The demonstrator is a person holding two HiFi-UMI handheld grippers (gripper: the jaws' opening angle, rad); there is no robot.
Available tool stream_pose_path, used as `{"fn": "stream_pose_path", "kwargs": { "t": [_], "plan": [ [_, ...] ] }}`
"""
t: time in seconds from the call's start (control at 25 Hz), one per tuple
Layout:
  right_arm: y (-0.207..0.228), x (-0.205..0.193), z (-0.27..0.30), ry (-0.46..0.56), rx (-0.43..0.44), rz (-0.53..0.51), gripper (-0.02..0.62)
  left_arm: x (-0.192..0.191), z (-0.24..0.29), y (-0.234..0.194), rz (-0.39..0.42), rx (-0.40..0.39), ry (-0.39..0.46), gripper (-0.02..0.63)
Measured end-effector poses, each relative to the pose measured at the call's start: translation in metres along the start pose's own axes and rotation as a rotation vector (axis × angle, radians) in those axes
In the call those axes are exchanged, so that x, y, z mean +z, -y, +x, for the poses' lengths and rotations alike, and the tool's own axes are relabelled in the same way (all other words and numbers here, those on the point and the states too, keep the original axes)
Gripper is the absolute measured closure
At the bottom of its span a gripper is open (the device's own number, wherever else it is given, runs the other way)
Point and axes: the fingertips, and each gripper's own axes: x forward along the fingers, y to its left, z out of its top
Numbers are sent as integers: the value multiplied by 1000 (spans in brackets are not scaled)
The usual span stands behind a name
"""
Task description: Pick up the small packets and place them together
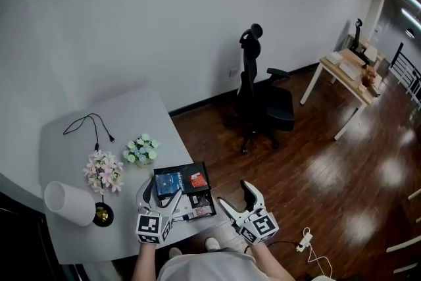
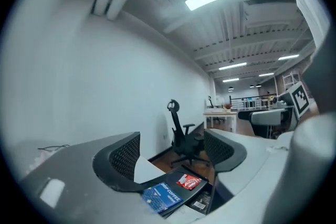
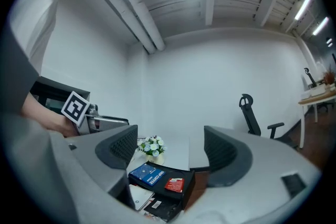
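Observation:
A blue packet [image 1: 168,183] and a small red packet [image 1: 198,179] lie side by side on a black tray [image 1: 181,170] at the grey table's near edge. A second black tray [image 1: 202,204] with dark packets sits just in front of it. My left gripper [image 1: 161,193] hovers above the blue packet's near side, its jaws spread with nothing between them. My right gripper [image 1: 235,198] hangs off the table's edge to the right, also open and empty. Both packets show in the left gripper view, blue packet [image 2: 163,195] and red packet [image 2: 188,182], and in the right gripper view, blue packet [image 3: 147,174] and red packet [image 3: 174,184].
On the table stand a small pot of white flowers [image 1: 141,149], a pink bouquet [image 1: 104,171], a white lamp shade [image 1: 69,203] and a black cable [image 1: 92,125]. A black office chair [image 1: 260,99] and a wooden desk [image 1: 348,76] stand on the wood floor beyond.

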Motion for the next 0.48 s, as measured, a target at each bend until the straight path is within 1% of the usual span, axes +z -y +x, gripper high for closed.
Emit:
{"fn": "stream_pose_path", "kwargs": {
  "t": [0.08, 0.16, 0.2, 0.36, 0.48],
  "plan": [
    [-11, -3, 8, -28, 17, -26, 207, 8, -25, -10, 4, 68, 33, 224],
    [-22, -6, 16, -45, 37, -46, 227, 7, -45, -19, 6, 118, 39, 224],
    [-28, -6, 21, -48, 49, -49, 227, 5, -53, -23, -1, 138, 37, 224],
    [-48, -8, 36, -58, 92, -57, 227, -8, -72, -34, -36, 183, 24, 225],
    [-59, -9, 43, -63, 112, -63, 227, -12, -79, -39, -41, 192, 21, 225]
  ]
}}
